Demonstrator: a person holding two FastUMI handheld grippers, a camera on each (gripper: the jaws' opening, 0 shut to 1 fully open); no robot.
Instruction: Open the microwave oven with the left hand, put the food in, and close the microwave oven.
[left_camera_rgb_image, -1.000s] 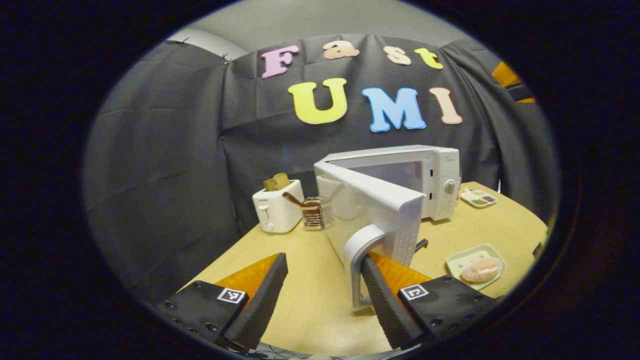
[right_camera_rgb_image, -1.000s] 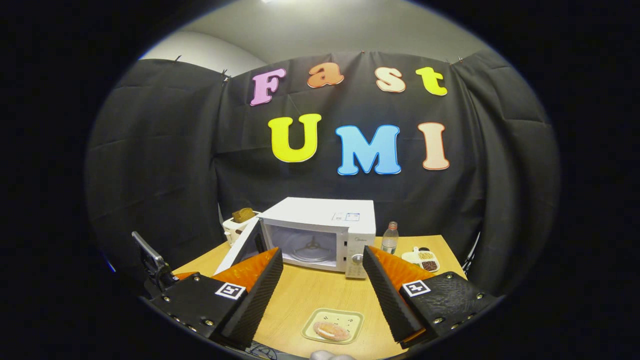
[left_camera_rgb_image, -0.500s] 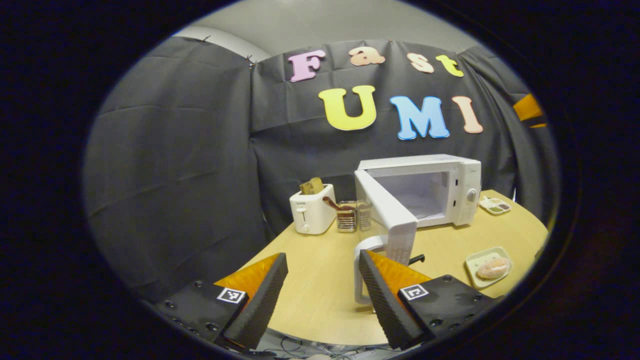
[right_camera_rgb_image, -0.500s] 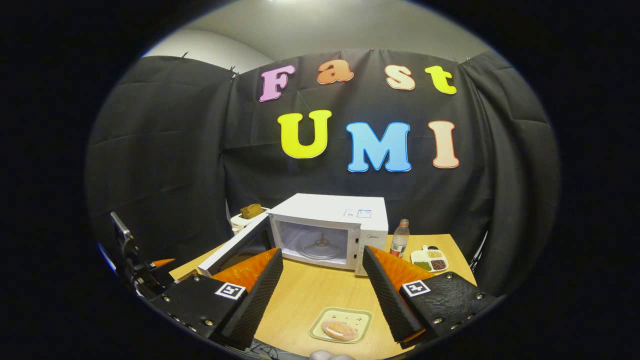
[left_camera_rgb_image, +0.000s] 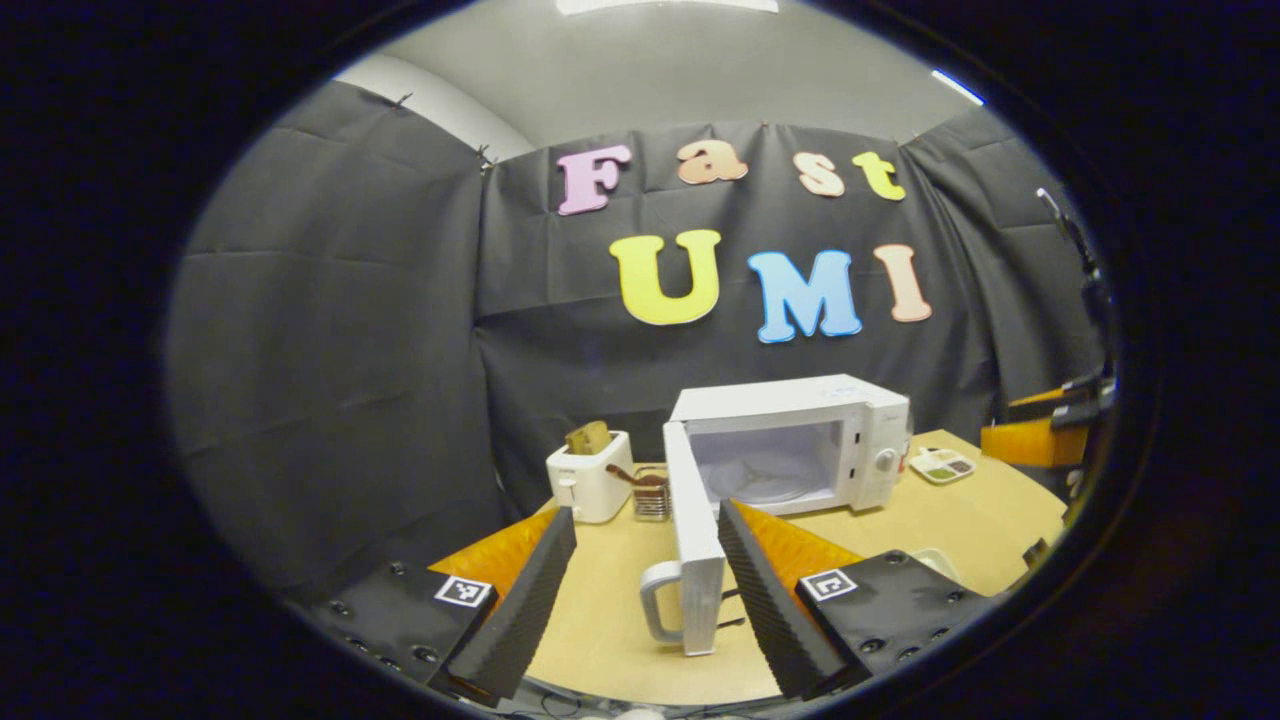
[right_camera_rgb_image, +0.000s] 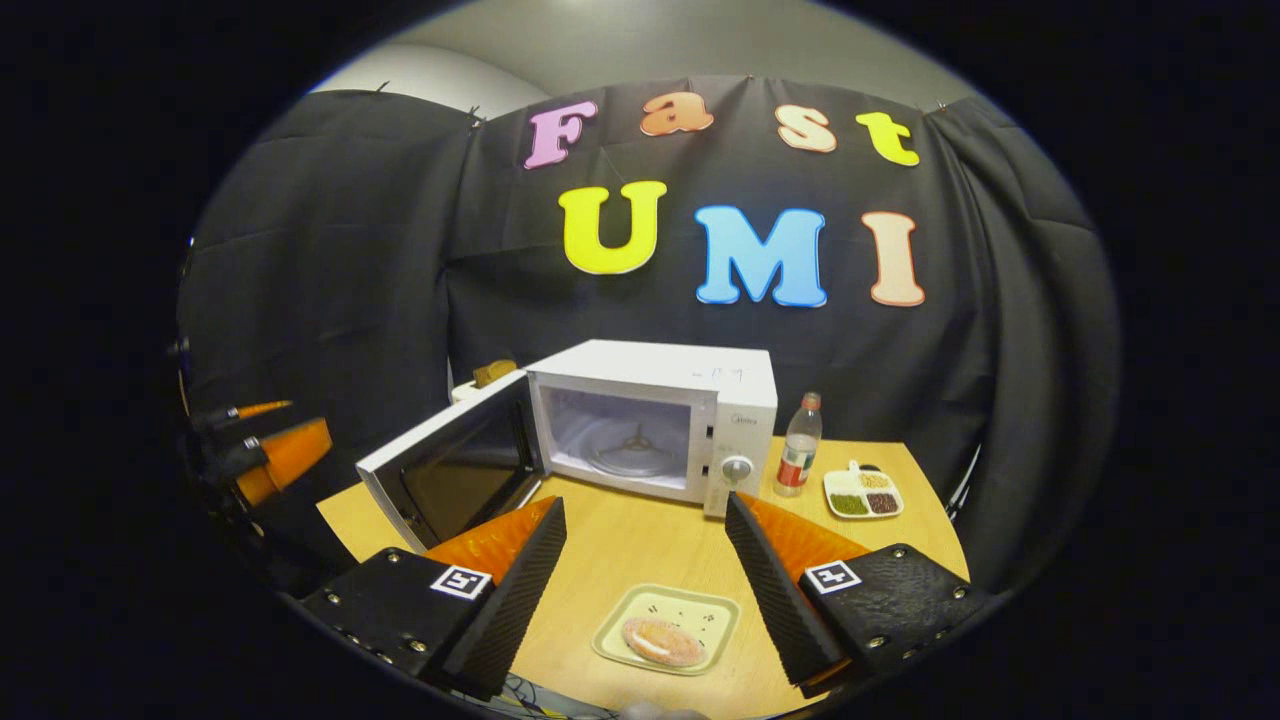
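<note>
Left gripper (left_camera_rgb_image: 635, 590): fingers spread wide, nothing held; door handle (left_camera_rgb_image: 660, 602) between them, touching neither. Seen also at far left in right gripper view, off the table's left edge.
Toaster (left_camera_rgb_image: 587, 475): back left corner of table (right_camera_rgb_image: 640, 545), bread in slot.
Door (right_camera_rgb_image: 445, 470): swung fully out, hinged on microwave's left side; free edge overhangs toward front left edge of table.
Microwave (right_camera_rgb_image: 655, 425): back centre of table, cavity open, turntable bare.
Food (right_camera_rgb_image: 660, 640): round pastry on pale tray (right_camera_rgb_image: 712, 612), front edge of table, in line with right gripper's gap, not yet touched.
Right gripper (right_camera_rgb_image: 645, 580): fingers wide apart, empty, hovering above tray.
Bottle (right_camera_rgb_image: 798, 450): just right of microwave, upright.
Divided dish (right_camera_rgb_image: 862, 493): back right of table, beside bottle.
Step (judged): opening done; pickup of food next.
Risk 1: pastry sits loose on a shallow tray; lifting by one rim could tip it and let pastry slide off.
Risk 2: door stands beside the path from tray to cavity; a wide swing could clip it and push it partly shut.
Risk 3: bottle close to microwave's right side; could be knocked over on approach.
Change vs 1.0 s ago: door then partly open with left gripper's finger against handle; now wide open, handle released, left gripper pulled back. Right gripper lower over tray.
</note>
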